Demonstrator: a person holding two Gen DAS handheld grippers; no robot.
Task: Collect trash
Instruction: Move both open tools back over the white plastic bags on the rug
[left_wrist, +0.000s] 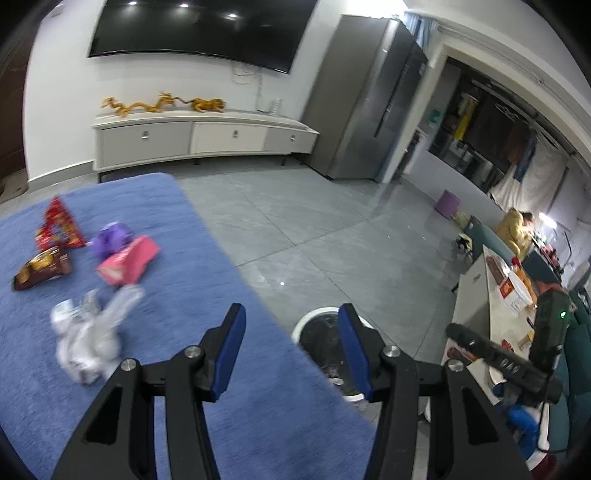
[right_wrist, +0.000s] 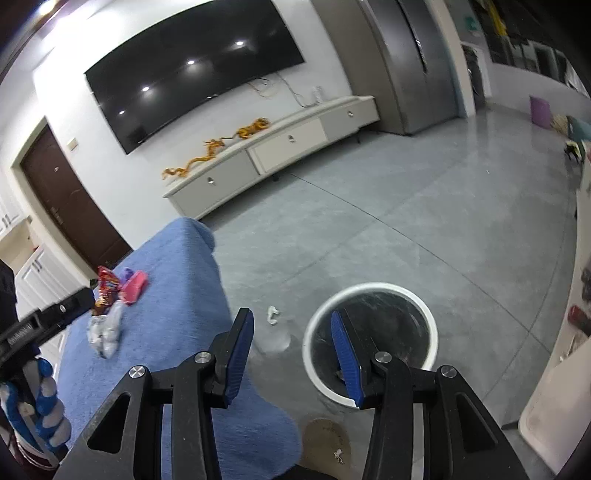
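Left gripper (left_wrist: 291, 347): jaws apart, nothing between the blue pads. It hangs over the near edge of the blue cloth (left_wrist: 184, 258), with the bin (left_wrist: 317, 317) partly behind its right finger.

Right gripper (right_wrist: 291, 354): jaws apart, empty. Seen from its own camera, it sits above the white-rimmed bin (right_wrist: 369, 288), whose dark inside shows some scraps at the bottom.

Trash on the blue cloth, left-wrist view: a red snack packet (left_wrist: 57, 225) farthest back; a brown packet (left_wrist: 42, 267) to its near left; a purple wad (left_wrist: 110, 240) touching a pink box (left_wrist: 127, 262); a crumpled clear wrapper (left_wrist: 88, 332) nearest the left gripper, apart from the rest.

On the floor, right-wrist view: a small white scrap (right_wrist: 273, 314) between cloth and bin, and another white scrap (right_wrist: 338, 455) on a round brownish disc (right_wrist: 325, 439) near the bottom edge.

A gloved hand (right_wrist: 44, 410) in blue and white holds the left gripper's handle.
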